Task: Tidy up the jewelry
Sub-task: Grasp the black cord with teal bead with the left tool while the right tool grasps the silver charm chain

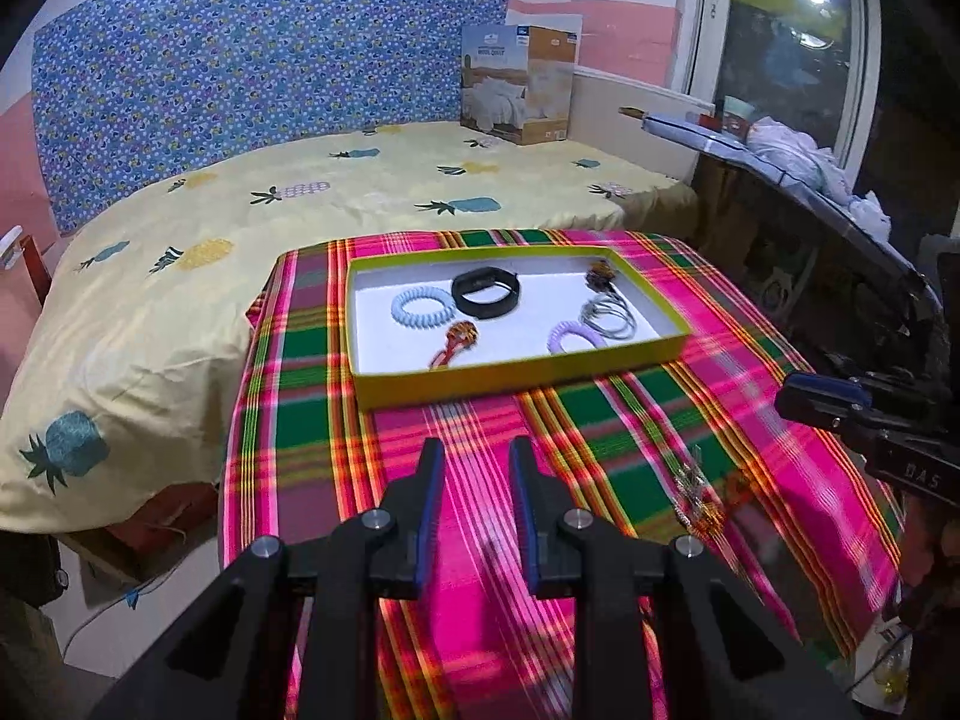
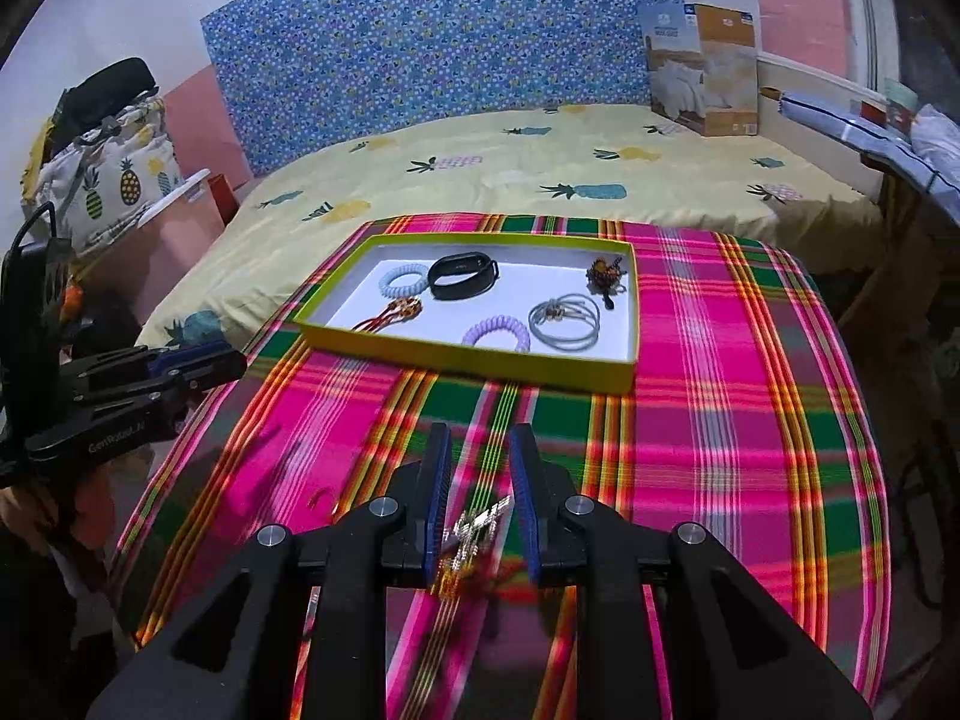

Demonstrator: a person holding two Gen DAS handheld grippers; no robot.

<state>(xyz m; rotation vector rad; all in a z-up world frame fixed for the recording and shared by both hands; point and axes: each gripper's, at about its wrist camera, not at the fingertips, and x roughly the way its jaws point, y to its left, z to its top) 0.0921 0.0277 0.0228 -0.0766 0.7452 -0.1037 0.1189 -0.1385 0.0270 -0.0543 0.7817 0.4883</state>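
Observation:
A yellow-green tray [image 1: 516, 381] [image 2: 468, 360] with a white floor sits on the plaid cloth. It holds a black band [image 1: 486, 294] [image 2: 463, 277], a blue coil tie [image 1: 420, 306] [image 2: 403, 280], a purple coil tie [image 1: 575, 336] [image 2: 497, 331], grey rings [image 1: 607, 315] [image 2: 564, 319], a red-gold ornament [image 1: 457, 341] [image 2: 399, 312] and a brown brooch [image 1: 600, 275] [image 2: 607, 276]. A silver-gold hair ornament [image 1: 696, 498] [image 2: 474, 540] lies on the cloth between my right gripper's [image 2: 478, 450] open fingers. My left gripper [image 1: 477, 462] is open and empty over the cloth.
The plaid-covered table [image 1: 600, 420] stands against a bed with a pineapple sheet [image 1: 240, 228]. A quilt box [image 1: 519, 84] stands at the bed's far corner. A cluttered shelf [image 1: 780, 150] runs along the right by the window. Bags [image 2: 102, 168] are piled at the left.

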